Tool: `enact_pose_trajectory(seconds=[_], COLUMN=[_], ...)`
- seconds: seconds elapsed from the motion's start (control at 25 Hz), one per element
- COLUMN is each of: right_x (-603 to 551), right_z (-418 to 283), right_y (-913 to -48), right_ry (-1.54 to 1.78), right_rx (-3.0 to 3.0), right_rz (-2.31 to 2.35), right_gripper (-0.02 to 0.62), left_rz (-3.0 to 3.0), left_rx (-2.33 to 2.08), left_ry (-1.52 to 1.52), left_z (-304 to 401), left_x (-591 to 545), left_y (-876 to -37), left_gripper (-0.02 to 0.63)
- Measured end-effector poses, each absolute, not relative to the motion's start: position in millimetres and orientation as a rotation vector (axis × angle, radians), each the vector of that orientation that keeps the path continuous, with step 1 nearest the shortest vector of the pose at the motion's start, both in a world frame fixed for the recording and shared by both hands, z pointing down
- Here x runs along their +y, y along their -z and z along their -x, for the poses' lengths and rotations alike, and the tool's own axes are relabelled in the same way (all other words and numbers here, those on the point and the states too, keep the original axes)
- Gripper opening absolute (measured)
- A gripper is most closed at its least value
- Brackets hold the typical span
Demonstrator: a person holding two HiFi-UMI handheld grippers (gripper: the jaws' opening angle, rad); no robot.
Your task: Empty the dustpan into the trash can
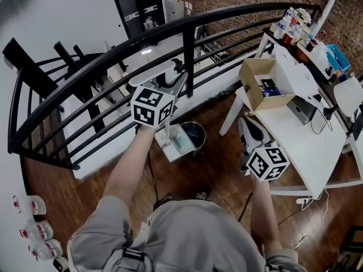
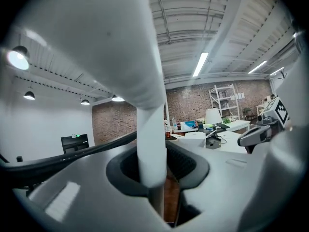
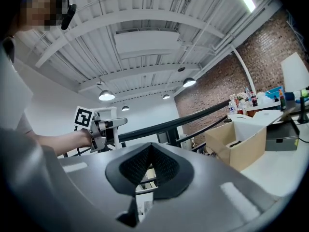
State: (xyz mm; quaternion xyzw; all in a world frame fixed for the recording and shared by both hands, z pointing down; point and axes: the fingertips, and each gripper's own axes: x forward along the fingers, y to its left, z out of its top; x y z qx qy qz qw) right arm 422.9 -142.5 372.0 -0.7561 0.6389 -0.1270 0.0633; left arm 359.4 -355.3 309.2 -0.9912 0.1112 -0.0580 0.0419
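At the rim of the trash can (image 1: 195,134), holding the dustpan (image 1: 173,144) by its handle (image 2: 150,139), pinched in the left tongs (image 2: 153,167); right tongs (image 3: 150,162) pressed together, empty. Best to centre the dustpan over the trash can, then tip slowly, grip firm.

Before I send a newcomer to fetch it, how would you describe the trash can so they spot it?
Follow the curved black railing to the wooden floor inside it, left of the white table. The trash can is the small round bin there, shiny-rimmed and dark blue inside, with a white dustpan at its left edge.
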Motion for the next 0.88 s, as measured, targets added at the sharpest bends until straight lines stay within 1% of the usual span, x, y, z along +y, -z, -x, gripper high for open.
enact_pose_trajectory(seconds=[0.36, 0.64, 0.88], right_x=[-145, -145, -153], right_z=[-469, -506, -546], right_y=[-377, -375, -366], right_ry=[0.403, 0.399, 0.390], right_rx=[1.892, 1.841, 1.751], right_rz=[2.269, 2.380, 2.485], right_gripper=[0.000, 0.000, 0.000], left_rz=[3.013, 2.988, 2.989], left_rx=[0.178, 0.030, -0.162], left_ry=[0.265, 0.359, 0.369], left_z=[-458, -547, -608], left_x=[-328, -298, -277], left_y=[-315, -336, -347], left_gripper=[0.104, 0.103, 0.101])
